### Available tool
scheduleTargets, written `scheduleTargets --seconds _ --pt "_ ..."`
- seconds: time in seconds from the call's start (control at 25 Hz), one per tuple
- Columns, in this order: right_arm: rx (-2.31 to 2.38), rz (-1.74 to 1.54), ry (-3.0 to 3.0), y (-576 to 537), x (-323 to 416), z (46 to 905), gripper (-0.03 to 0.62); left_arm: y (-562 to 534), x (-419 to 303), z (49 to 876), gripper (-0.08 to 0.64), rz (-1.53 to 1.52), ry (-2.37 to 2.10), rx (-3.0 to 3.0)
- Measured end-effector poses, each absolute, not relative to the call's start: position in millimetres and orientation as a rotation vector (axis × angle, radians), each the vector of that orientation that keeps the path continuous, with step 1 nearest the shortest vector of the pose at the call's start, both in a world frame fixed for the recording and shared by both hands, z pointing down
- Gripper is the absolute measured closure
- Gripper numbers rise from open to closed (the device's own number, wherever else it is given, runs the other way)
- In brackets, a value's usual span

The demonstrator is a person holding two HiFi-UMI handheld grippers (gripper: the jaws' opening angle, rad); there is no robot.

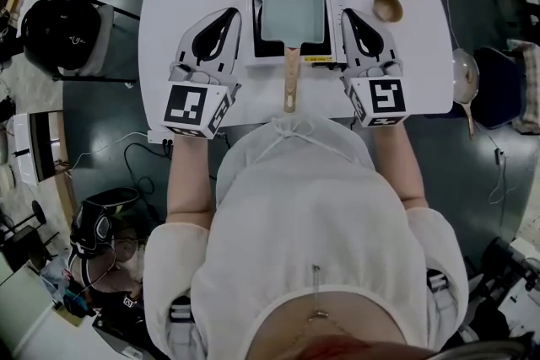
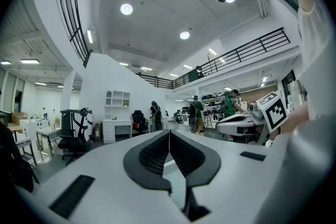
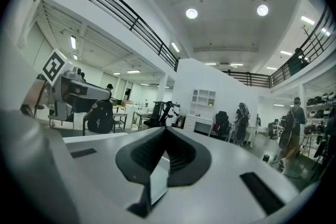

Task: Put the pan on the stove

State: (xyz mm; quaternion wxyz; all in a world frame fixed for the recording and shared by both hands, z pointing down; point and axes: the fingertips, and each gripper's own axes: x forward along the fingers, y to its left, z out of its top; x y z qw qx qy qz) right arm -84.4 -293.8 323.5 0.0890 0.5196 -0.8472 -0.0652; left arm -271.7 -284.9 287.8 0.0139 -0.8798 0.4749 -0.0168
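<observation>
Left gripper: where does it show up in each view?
Head view: left gripper, left of the pan.
Left gripper view: bottom centre, jaws shut.
Right gripper view: far left, mid-height.
Shared landmark: right gripper, in all three views.

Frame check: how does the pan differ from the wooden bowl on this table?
The pan is rectangular with a long wooden handle; the wooden bowl is round, with no handle. The pan is pale inside, the wooden bowl brown. The pan sits on the stove; the wooden bowl stands directly on the table, to the stove's right. The pan is clearly larger. Both are upright and look empty.
</observation>
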Motion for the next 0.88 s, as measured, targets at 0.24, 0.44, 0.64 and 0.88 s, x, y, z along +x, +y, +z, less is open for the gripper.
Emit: scheduleTargets --seconds 0.24,0.44,0.64,0.88 --pt "1.553 -0.185 -2.527 -298 -80 324 0.591 -291 -268 295 0.535 -0.065 1.494 -2.764" --pt "1.577 -0.232 -2.559 -299 -78 318 0.589 -291 -264 303 0.535 -0.057 1.500 -2.789" --pt "1.567 -0.235 -2.565 -303 -80 320 0.591 -295 -264 303 0.535 -0.048 1.511 -2.785" --pt "1.553 -0.223 -2.570 -309 -81 323 0.590 -299 -261 314 0.535 -0.073 1.516 -2.814"
